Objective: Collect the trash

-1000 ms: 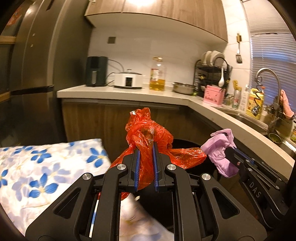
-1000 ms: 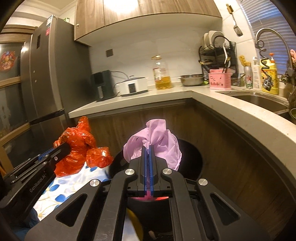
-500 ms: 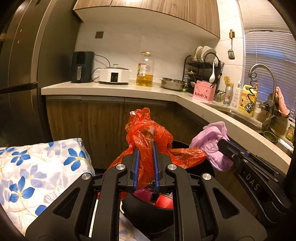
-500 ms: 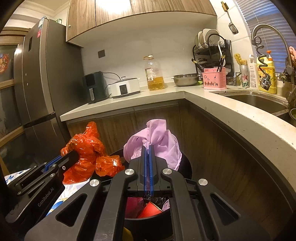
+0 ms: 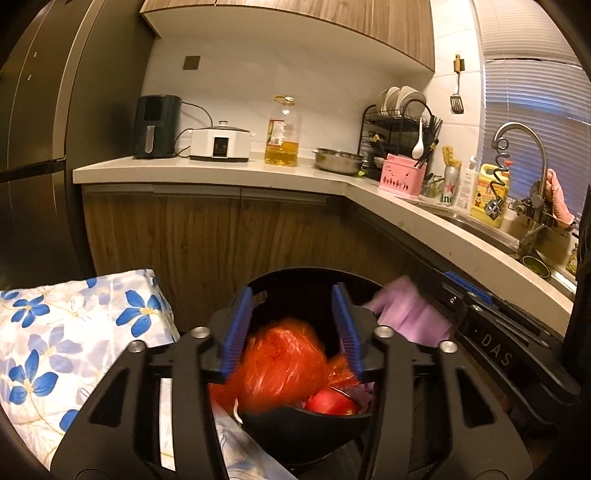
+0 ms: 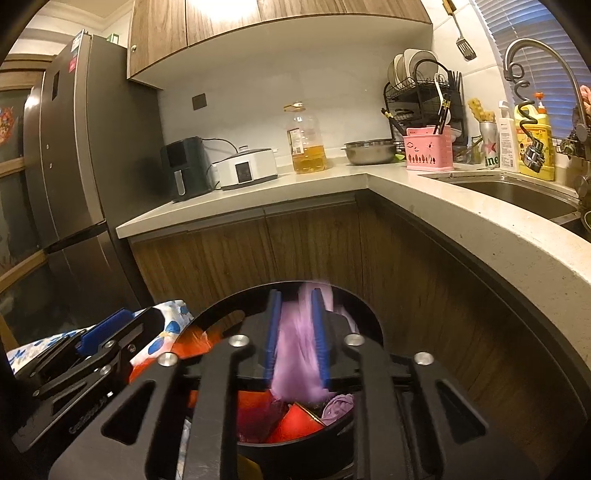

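This is a home kitchen. An L-shaped pale countertop (image 6: 388, 177) runs over wood-grain cabinets (image 6: 310, 247), with wall cupboards (image 6: 258, 22) above. At far left stands a tall steel refrigerator (image 6: 70, 162). On the counter sit an air fryer (image 6: 183, 168), a white cooker (image 6: 247, 168), a bottle of cooking oil (image 6: 304, 138) and a metal bowl (image 6: 369, 151). To the right are a dish rack with plates (image 6: 421, 77), a sink (image 6: 517, 194) and its curved faucet (image 6: 535, 51) before window blinds (image 5: 528, 92).

Both grippers opened over the round black trash bin (image 5: 314, 413): the left gripper (image 5: 291, 328) spread wide and released the crumpled orange-red plastic bag (image 5: 280, 365) into it, while the right gripper (image 6: 297, 339) parted and the blurred lilac plastic bag (image 6: 297, 360) slipped down between its fingers.
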Motion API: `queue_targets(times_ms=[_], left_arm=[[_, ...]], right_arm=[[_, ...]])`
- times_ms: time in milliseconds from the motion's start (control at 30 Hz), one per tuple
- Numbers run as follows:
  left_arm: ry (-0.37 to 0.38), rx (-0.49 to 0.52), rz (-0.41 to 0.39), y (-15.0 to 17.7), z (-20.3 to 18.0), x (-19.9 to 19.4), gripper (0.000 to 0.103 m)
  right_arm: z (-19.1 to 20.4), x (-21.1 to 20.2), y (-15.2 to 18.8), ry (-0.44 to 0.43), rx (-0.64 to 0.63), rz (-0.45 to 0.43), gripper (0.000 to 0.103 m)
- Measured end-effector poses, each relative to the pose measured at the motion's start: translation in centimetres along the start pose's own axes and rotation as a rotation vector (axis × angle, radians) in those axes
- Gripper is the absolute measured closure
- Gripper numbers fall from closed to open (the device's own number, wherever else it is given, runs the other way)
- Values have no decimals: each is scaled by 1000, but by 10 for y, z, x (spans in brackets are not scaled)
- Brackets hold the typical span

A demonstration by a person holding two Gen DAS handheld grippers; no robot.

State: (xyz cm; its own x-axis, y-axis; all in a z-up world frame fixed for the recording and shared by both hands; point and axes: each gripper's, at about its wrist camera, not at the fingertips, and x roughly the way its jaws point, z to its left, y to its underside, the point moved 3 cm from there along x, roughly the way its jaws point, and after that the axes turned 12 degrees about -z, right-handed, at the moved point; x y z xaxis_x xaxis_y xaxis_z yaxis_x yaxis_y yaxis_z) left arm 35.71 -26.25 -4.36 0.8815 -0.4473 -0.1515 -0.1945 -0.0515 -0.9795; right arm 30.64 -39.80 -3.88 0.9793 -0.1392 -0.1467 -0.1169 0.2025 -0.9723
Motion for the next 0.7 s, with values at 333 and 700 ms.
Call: queue_targets(times_ms=[333, 700], left_arm=[[-80, -49, 0, 1, 30, -28, 18], [-265, 0, 36, 10, 69, -105, 6]], right_arm=[[0, -12, 2, 21, 11, 5, 36], [38, -49, 13, 6, -65, 44, 8]])
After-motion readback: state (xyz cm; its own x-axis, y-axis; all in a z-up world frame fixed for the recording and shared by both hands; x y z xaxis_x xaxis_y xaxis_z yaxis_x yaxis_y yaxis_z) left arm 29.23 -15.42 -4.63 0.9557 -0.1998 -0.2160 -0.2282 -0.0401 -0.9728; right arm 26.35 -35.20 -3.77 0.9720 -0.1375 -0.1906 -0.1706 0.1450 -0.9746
